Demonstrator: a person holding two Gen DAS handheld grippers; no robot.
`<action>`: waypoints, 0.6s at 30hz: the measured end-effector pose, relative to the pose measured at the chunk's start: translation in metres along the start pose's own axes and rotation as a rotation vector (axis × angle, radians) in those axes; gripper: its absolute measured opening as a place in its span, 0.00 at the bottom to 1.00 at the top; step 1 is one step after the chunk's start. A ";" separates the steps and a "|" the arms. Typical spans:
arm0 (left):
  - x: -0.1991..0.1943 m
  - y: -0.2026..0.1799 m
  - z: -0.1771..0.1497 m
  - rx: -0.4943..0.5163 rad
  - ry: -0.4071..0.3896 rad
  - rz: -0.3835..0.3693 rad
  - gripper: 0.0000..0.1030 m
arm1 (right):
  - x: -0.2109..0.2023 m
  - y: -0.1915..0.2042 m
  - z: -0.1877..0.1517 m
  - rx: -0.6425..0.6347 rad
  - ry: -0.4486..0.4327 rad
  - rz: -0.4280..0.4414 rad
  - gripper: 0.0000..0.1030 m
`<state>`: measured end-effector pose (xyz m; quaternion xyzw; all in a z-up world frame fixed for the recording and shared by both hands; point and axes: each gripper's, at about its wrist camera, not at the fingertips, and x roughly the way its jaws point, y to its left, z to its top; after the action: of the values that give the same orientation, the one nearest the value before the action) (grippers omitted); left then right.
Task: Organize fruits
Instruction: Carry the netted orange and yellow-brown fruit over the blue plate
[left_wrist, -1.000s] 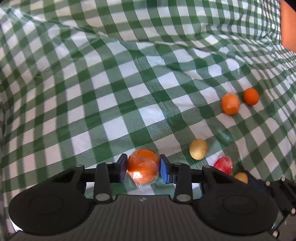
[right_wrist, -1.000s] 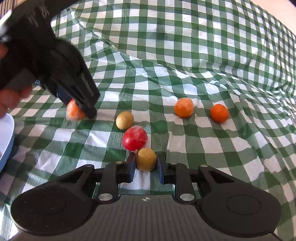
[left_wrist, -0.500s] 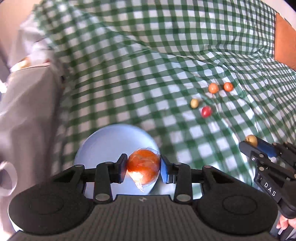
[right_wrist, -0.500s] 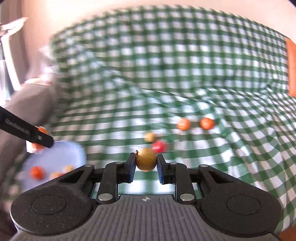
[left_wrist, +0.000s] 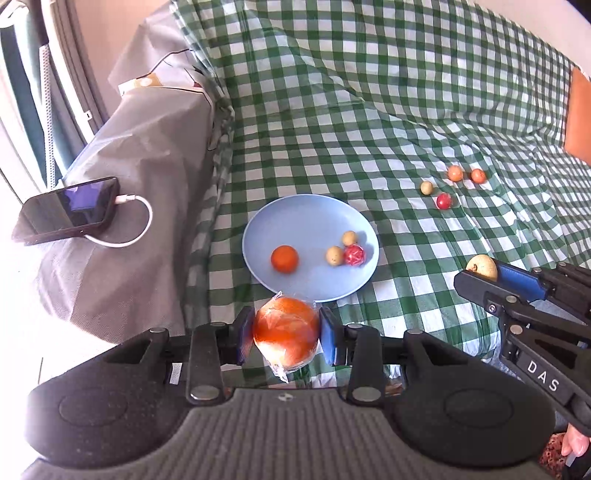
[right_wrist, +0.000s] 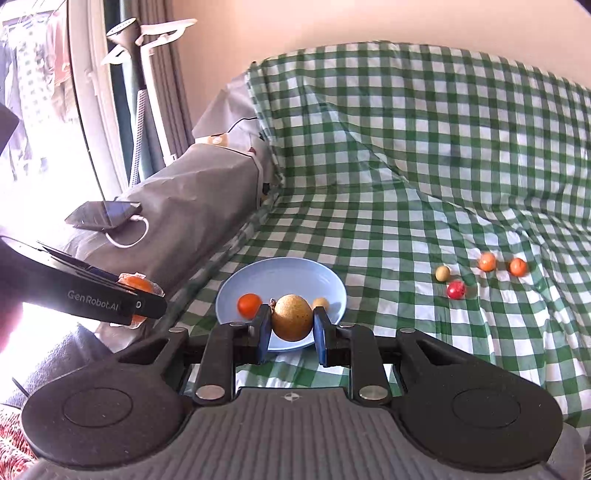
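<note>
Fruits sit split between two spots on the green-checked cloth (left_wrist: 332, 110): four on the blue plate (left_wrist: 295, 214) — an orange (left_wrist: 284, 259), two tan ones (left_wrist: 334, 255) and a red one (left_wrist: 354, 254) touching them — and four more loose well to the right, two orange (left_wrist: 455, 172), one tan (left_wrist: 426, 188), one red (left_wrist: 443, 201). My left gripper (left_wrist: 286, 334) hangs just short of the plate's near rim, its blue fingers (left_wrist: 243, 334) clamped on a plastic-wrapped orange (left_wrist: 286, 332). My right gripper (right_wrist: 291, 326) hovers at the plate's near edge, fingers (right_wrist: 263, 328) pinching a round brown fruit (right_wrist: 291, 316); from the left camera it appears to the right of the plate, above the cloth. Beside the cloth, a grey-covered armrest (left_wrist: 129, 166) carries a phone (left_wrist: 70, 210) plugged into a white cable (left_wrist: 136, 221).
</note>
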<state>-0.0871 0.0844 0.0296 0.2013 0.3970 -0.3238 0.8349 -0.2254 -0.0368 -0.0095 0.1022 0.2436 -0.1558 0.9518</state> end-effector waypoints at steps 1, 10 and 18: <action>-0.003 0.002 -0.001 -0.003 -0.007 -0.002 0.40 | -0.002 0.004 0.001 -0.003 -0.001 -0.002 0.24; -0.014 0.006 -0.003 -0.022 -0.048 -0.027 0.40 | -0.014 0.009 0.001 -0.022 -0.022 -0.038 0.24; -0.007 0.010 0.001 -0.036 -0.037 -0.022 0.40 | -0.013 0.008 0.001 -0.026 -0.013 -0.042 0.24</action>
<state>-0.0826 0.0937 0.0367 0.1759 0.3894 -0.3292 0.8420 -0.2327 -0.0264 -0.0015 0.0835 0.2414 -0.1734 0.9511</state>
